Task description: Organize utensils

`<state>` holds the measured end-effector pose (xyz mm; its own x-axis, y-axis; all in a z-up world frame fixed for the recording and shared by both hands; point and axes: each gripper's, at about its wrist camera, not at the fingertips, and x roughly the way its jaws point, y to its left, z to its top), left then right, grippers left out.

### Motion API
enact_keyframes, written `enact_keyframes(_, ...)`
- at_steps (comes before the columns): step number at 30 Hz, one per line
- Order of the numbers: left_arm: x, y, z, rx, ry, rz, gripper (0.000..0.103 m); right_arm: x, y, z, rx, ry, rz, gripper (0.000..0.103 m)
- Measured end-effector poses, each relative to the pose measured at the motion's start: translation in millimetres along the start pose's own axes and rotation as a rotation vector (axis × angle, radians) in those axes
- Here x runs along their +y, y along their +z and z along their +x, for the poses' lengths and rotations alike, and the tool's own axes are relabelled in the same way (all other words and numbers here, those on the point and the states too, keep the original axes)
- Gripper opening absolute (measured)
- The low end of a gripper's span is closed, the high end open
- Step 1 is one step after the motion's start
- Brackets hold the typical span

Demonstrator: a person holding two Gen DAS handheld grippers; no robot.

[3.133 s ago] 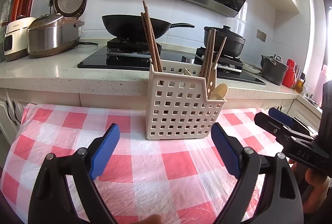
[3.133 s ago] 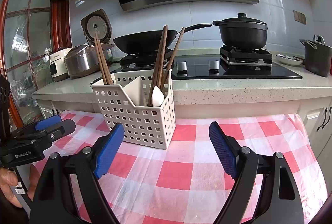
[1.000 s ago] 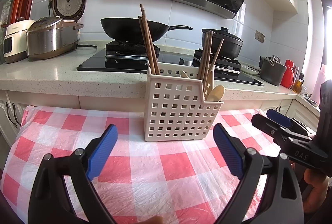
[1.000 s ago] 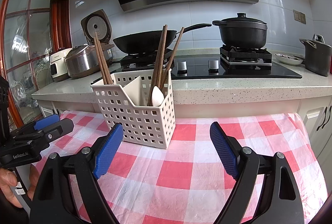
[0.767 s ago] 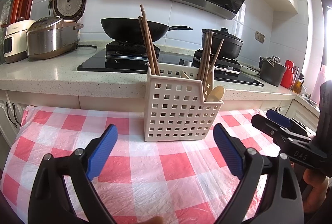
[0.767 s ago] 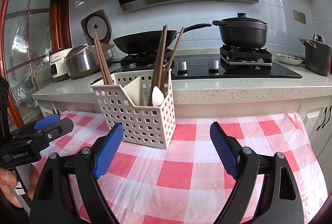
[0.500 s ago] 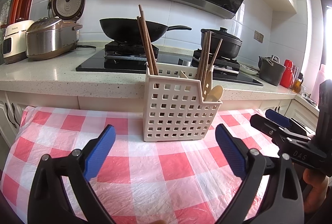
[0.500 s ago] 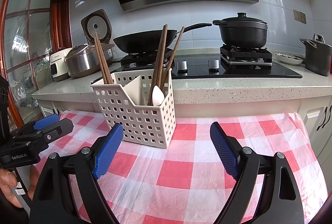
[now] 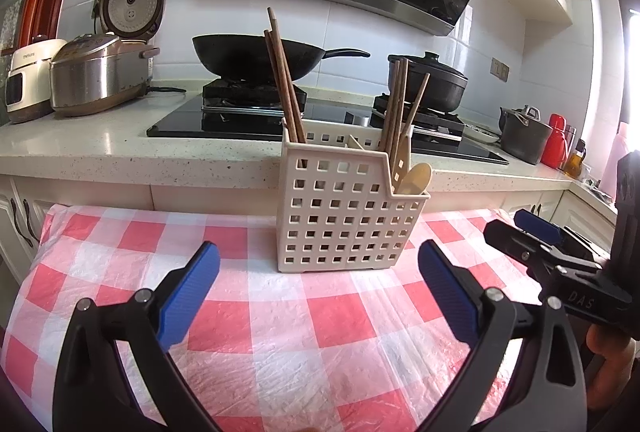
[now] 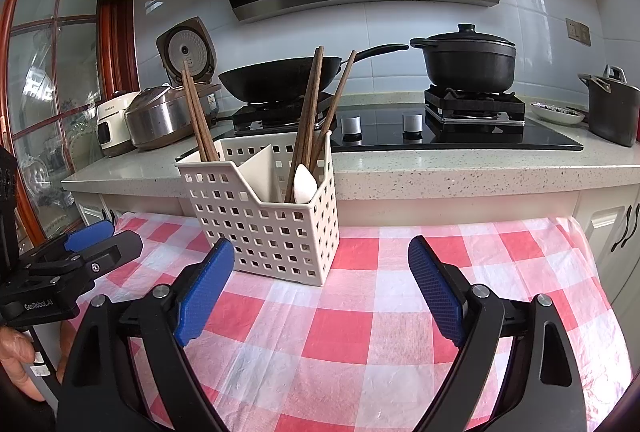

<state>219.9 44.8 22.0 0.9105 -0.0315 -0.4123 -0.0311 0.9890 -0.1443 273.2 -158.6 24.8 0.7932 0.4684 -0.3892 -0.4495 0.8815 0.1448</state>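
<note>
A cream perforated utensil basket point(image 9: 348, 216) stands on the red-and-white checked tablecloth point(image 9: 280, 332); it also shows in the right wrist view point(image 10: 264, 224). Brown chopsticks point(image 9: 284, 80) lean in its left compartment. More chopsticks point(image 9: 396, 112) and a pale spoon point(image 9: 416, 178) sit in the right compartment. My left gripper point(image 9: 320, 288) is open and empty, just in front of the basket. My right gripper point(image 10: 320, 284) is open and empty, in front of the basket and to its right. Each gripper shows at the edge of the other's view.
Behind the table runs a speckled counter point(image 9: 120, 156) with a stove, a black wok point(image 9: 256, 56), a black pot point(image 10: 468, 60), rice cookers point(image 9: 92, 80), a grey pot point(image 9: 524, 140) and a red flask point(image 9: 554, 148). Cabinet doors point(image 10: 608, 232) are to the right.
My left gripper has drawn back and risen slightly, so the basket looks a little lower and farther. The right gripper has held still. Both stay open.
</note>
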Motion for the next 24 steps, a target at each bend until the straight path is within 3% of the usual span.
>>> enact_keyframes(16,4.1,0.5,4.1,0.04,0.001,-0.012,0.098,-0.7,2.1,1.8,0.029,0.008,-0.005,0.084)
enact_keyframes(18,10.8,0.5,8.3,0.104,0.04,-0.002,0.098,-6.1,3.8,2.7,0.074,-0.003,-0.001,0.084)
enact_keyframes(24,66.5,-27.1,8.6,0.341,0.144,-0.003,0.098,-52.2,-26.8,7.2,0.378,-0.095,-0.017,0.084)
